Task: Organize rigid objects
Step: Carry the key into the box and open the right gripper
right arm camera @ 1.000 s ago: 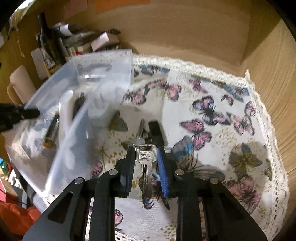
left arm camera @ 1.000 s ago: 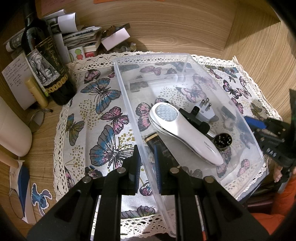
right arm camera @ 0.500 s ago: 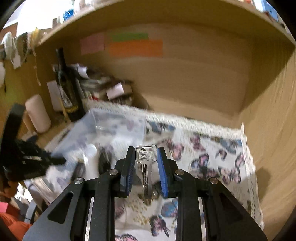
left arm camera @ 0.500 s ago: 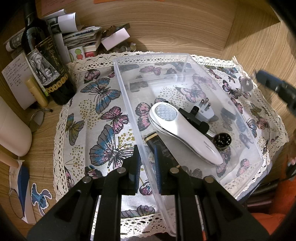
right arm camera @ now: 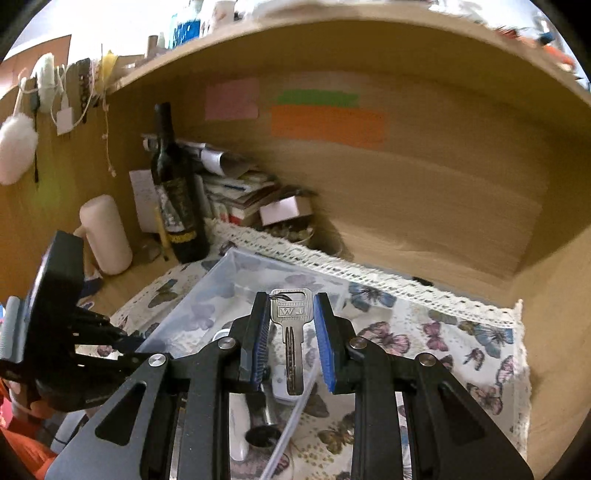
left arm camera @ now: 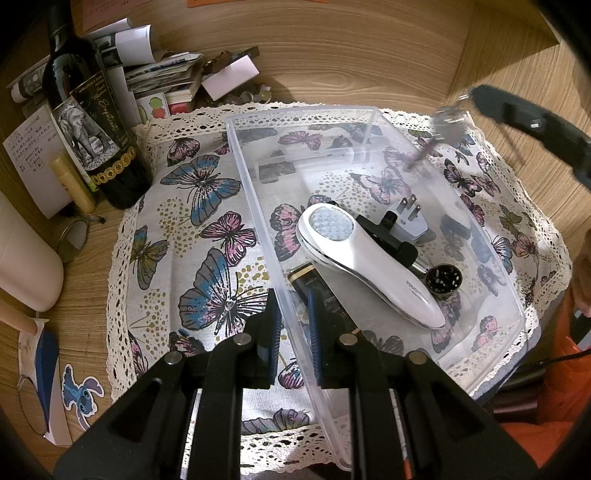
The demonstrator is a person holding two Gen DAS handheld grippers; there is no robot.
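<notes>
A clear plastic bin [left arm camera: 369, 110] lies on the butterfly cloth [left arm camera: 207, 221]. It holds a white handheld device [left arm camera: 369, 266], a plug adapter [left arm camera: 402, 225], a black-and-gold tube [left arm camera: 314, 284] and a small round black piece [left arm camera: 443, 278]. My left gripper [left arm camera: 293, 328] is shut on the bin's left wall near the front. My right gripper [right arm camera: 290, 306] is shut on the head of a silver key [right arm camera: 290, 332], held in the air above the bin's far right corner. In the left wrist view the right gripper [left arm camera: 478, 94] is blurred, with the key bunch [left arm camera: 448, 122] dangling under it.
A dark wine bottle [left arm camera: 92, 122], a pile of papers and booklets [left arm camera: 166, 74] and a white cylinder [left arm camera: 26, 258] crowd the back left. Wooden walls close the alcove at the back and right, and a shelf [right arm camera: 332, 33] runs overhead.
My right gripper has lifted the key off the cloth and carried it up and over toward the bin's far right corner. The left gripper and the bin have stayed put.
</notes>
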